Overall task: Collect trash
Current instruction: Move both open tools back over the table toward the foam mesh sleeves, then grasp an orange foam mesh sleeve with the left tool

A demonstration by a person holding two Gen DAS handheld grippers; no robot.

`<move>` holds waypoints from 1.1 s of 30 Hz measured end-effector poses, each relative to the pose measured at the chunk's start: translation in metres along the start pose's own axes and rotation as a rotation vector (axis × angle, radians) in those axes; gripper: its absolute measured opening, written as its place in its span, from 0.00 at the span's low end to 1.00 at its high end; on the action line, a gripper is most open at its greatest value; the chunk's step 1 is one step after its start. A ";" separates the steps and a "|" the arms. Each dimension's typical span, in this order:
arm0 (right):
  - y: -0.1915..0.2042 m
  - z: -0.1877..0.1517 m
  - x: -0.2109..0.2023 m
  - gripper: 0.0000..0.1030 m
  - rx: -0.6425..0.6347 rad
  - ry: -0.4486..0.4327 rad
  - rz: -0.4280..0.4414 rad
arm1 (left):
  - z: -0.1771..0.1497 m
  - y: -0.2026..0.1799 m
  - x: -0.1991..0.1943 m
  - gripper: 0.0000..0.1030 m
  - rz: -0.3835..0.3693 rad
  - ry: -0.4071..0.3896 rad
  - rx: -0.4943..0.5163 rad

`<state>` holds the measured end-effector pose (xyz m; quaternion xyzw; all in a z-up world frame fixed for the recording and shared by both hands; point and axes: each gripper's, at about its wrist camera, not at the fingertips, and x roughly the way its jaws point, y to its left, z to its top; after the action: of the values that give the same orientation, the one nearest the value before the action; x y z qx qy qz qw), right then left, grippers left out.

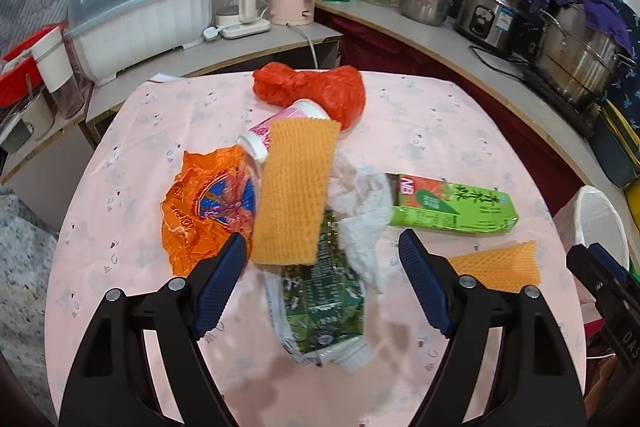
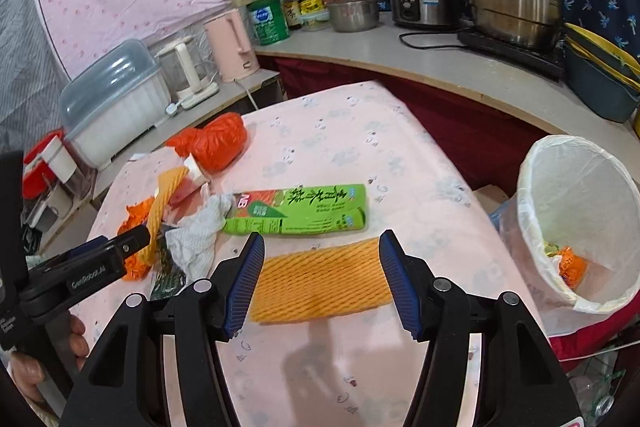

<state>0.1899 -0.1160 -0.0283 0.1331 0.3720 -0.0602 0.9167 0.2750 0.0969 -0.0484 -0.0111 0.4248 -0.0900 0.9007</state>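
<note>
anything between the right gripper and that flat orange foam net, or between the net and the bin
Nothing visible. The right gripper is open with the orange foam net lying flat between its fingers. From there to the lined bin beside the table, only bare pink tablecloth lies between.

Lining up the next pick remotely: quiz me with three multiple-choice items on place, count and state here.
1. The green carton lies:
A) in the bin
B) on the table
C) on the counter

2. Orange foam nets in view:
A) one
B) two
C) four

3. The right gripper is:
A) open, above a foam net
B) shut on the carton
C) shut on tissue

Key: B, it rests flat on the pink tablecloth; B, one foam net on the pile, another lying apart; A, its pads stand apart, gripping nothing.
</note>
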 end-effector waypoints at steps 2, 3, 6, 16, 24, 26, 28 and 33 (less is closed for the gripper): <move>0.005 -0.003 0.008 0.56 -0.002 0.017 0.003 | 0.001 0.008 0.010 0.72 0.002 0.017 -0.013; 0.007 -0.004 0.011 0.56 -0.003 0.024 0.004 | 0.001 0.011 0.014 0.72 0.003 0.024 -0.020; 0.011 -0.007 0.023 0.56 -0.008 0.048 0.003 | 0.003 0.020 0.029 0.72 0.001 0.048 -0.040; 0.016 -0.010 0.050 0.57 -0.010 0.098 -0.003 | 0.005 0.030 0.058 0.43 -0.062 0.118 -0.062; 0.014 -0.020 0.058 0.60 -0.004 0.128 -0.010 | 0.003 0.039 0.045 0.21 -0.071 0.094 -0.073; 0.013 -0.023 0.058 0.60 -0.004 0.135 -0.013 | 0.005 0.040 0.038 0.20 -0.069 0.080 -0.078; 0.012 -0.026 0.056 0.60 -0.003 0.140 -0.014 | 0.007 0.041 0.030 0.20 -0.071 0.065 -0.083; 0.007 -0.034 0.053 0.60 0.006 0.149 -0.020 | 0.012 0.033 0.006 0.20 -0.098 0.021 -0.076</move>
<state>0.2064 -0.1003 -0.0869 0.1363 0.4405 -0.0604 0.8853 0.2929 0.1279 -0.0488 -0.0652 0.4362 -0.1179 0.8897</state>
